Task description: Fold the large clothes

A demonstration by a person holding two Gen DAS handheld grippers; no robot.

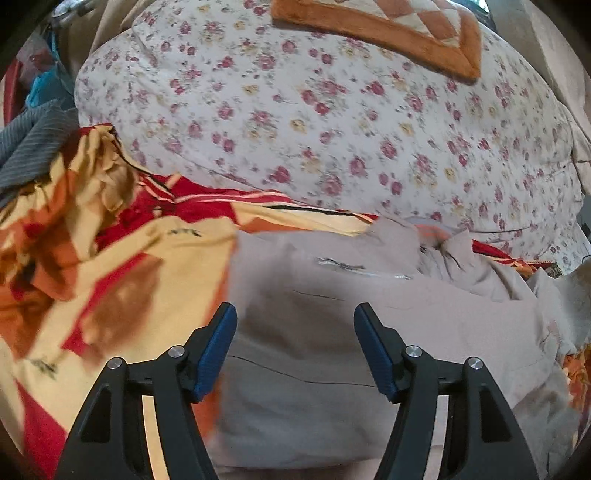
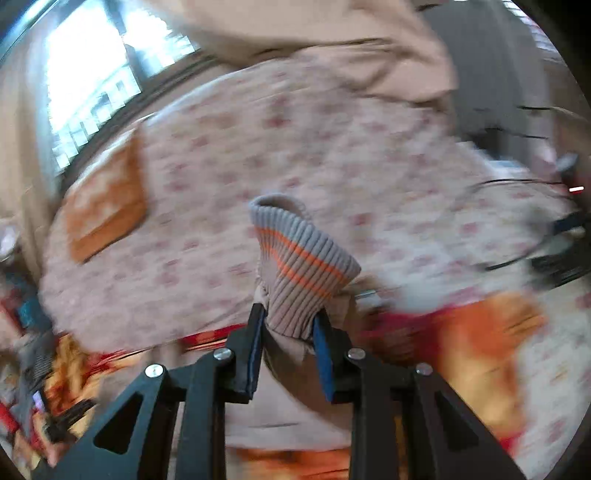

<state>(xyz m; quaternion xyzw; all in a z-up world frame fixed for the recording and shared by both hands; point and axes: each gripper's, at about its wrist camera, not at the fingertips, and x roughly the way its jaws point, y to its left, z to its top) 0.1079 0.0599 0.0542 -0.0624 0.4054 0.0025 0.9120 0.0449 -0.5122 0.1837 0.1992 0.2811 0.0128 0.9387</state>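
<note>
A large beige jacket [image 1: 332, 332] lies spread on a red, yellow and orange bedsheet [image 1: 110, 258]. My left gripper [image 1: 295, 314] hovers above the jacket's body, open, with nothing between its blue pads. In the right wrist view my right gripper [image 2: 290, 317] is shut on the jacket's ribbed cuff [image 2: 303, 258], which is beige with grey and orange stripes and sticks up past the fingertips. The sleeve cloth bunches between the pads and hangs down below them. This view is blurred.
A floral quilt [image 1: 314, 110] is heaped behind the jacket, with an orange-bordered cushion [image 1: 388, 29] on top. Grey striped cloth [image 1: 33, 147] lies at the left edge. A bright window [image 2: 96, 81] and dark cables [image 2: 524, 221] show in the right wrist view.
</note>
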